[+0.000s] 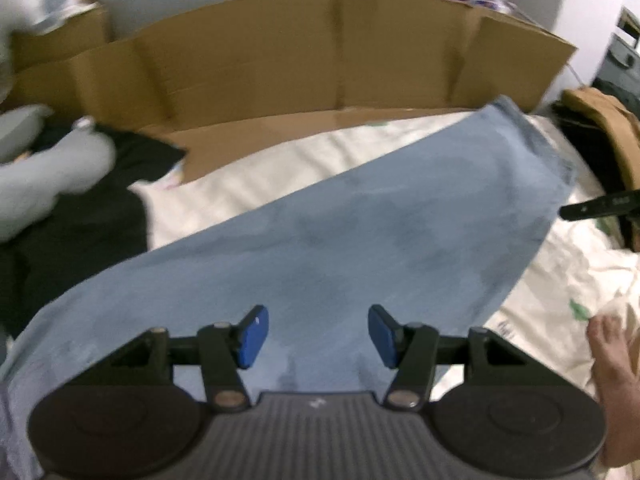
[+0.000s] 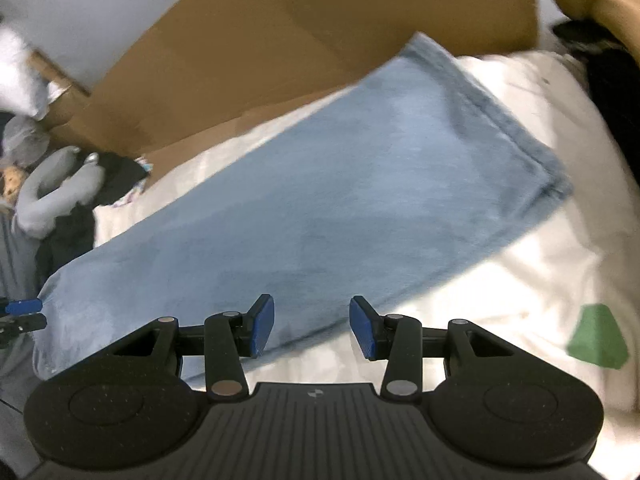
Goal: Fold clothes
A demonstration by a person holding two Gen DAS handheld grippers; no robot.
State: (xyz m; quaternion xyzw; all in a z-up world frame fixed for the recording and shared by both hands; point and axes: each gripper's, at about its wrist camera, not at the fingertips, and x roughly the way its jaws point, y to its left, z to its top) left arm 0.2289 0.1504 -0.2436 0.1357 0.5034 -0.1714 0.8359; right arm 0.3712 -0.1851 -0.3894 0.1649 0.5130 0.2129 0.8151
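Now you have 1 blue fleece cloth [image 2: 320,184] lying flat in a long folded strip on the white bedsheet [image 2: 520,288], and everything else sits around it. Your left gripper [image 1: 318,338] hangs over the cloth's near end, its 2 blue pads well apart with nothing between them and only fleece below. Your right gripper [image 2: 312,328] hangs over the cloth's near long edge, its 2 pads also parted and empty; 1 pad is above the fleece, the other above bare sheet. Beyond the cloth's far side stands 1 brown cardboard box [image 1: 300,52], flaps open. Left of the cloth you see 1 grey plush toy [image 2: 60,188] on 1 dark garment [image 1: 80,216]. Past its far right corner lies 1 tan garment [image 1: 604,120]. Right of the cloth, 1 bare foot [image 1: 616,360] rests on the sheet.
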